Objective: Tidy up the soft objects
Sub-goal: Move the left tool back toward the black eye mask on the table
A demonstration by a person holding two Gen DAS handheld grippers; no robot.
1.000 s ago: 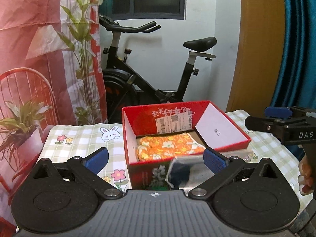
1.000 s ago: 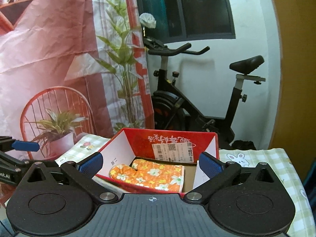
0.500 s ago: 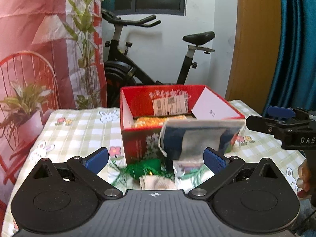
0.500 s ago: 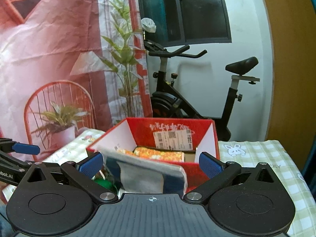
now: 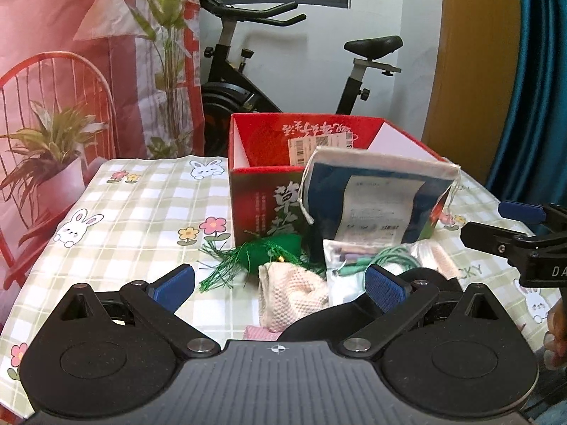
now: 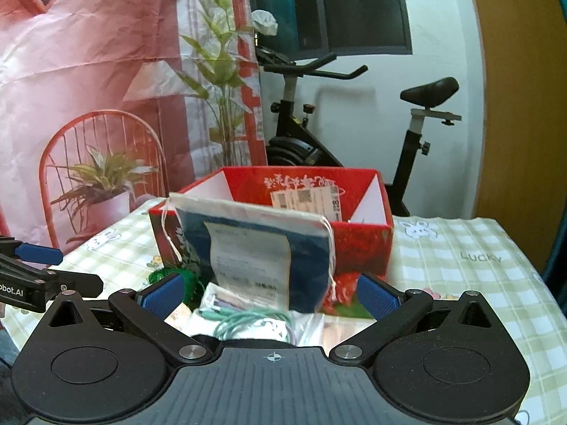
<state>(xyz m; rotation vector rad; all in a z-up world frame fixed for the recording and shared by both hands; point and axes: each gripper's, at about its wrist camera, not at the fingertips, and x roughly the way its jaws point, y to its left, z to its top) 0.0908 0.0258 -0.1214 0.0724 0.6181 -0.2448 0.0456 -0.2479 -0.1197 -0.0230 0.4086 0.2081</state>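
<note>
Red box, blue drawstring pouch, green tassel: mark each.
red box point(image 5: 262, 196), left wrist view, front wall.
blue drawstring pouch point(image 6: 304, 269), right wrist view, blue fabric beside label.
green tassel point(image 5: 273, 251), left wrist view, green body.

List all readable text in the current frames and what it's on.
"LUCKY": tablecloth.
"DA" (cut off at the frame edge): right claw, seen from the left wrist.
"obot.AI" (start cut off): left claw, seen from the right wrist.
Red box: large Chinese characters on front, white script inside; I can't read them reliably.
Shipping label and the blue pouch's paper slip: too blurred.
</note>
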